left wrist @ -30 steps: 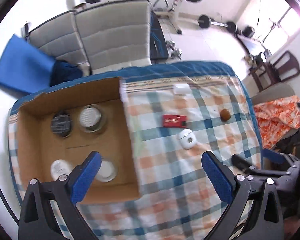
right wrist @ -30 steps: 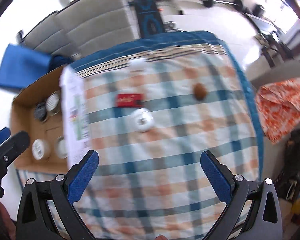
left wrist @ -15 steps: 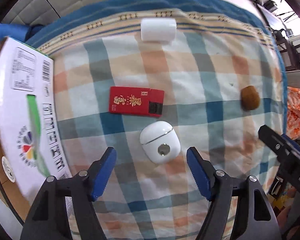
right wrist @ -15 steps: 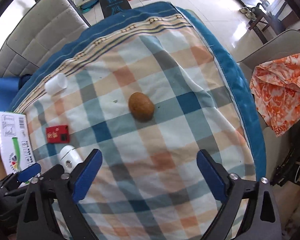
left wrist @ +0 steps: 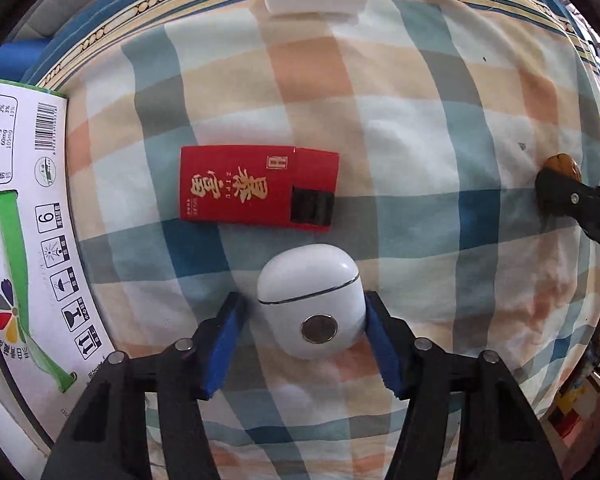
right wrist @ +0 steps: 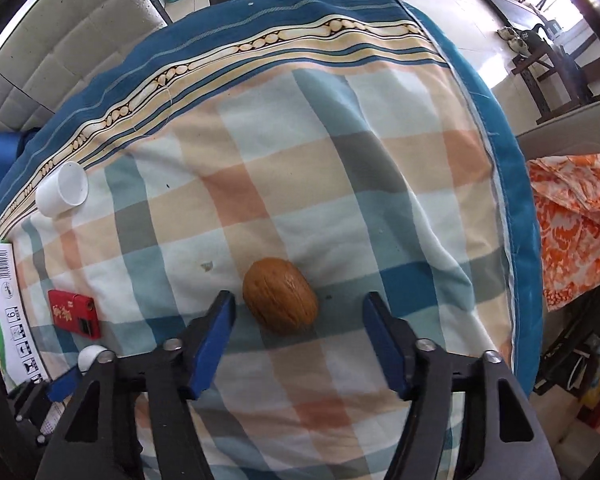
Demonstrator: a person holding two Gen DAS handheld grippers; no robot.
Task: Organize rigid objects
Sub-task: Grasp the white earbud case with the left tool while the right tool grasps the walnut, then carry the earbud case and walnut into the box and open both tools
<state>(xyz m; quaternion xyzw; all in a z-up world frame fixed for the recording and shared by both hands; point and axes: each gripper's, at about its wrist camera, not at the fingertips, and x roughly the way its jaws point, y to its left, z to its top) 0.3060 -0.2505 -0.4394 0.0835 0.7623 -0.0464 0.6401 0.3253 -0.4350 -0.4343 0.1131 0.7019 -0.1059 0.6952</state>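
Checked cloth (right wrist: 340,168) over table, left fingers (left wrist: 374,332) closing around earbud case (left wrist: 312,300), right fingers (right wrist: 216,332) closing, flanking walnut (right wrist: 280,300)

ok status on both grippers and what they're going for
Left gripper closing round white earbud case, right pad touching. Right gripper closing, walnut between pads, untouched. Nothing in the way.

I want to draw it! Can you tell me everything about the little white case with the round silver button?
The white case is small, rounded and glossy, like smooth plastic. A thin dark seam separates its closed lid from the body, which carries a round silver disc. It lies flat on the checked cloth, just below the red box. The left gripper straddles it; its jaws have just been closing, the right blue pad at its side.
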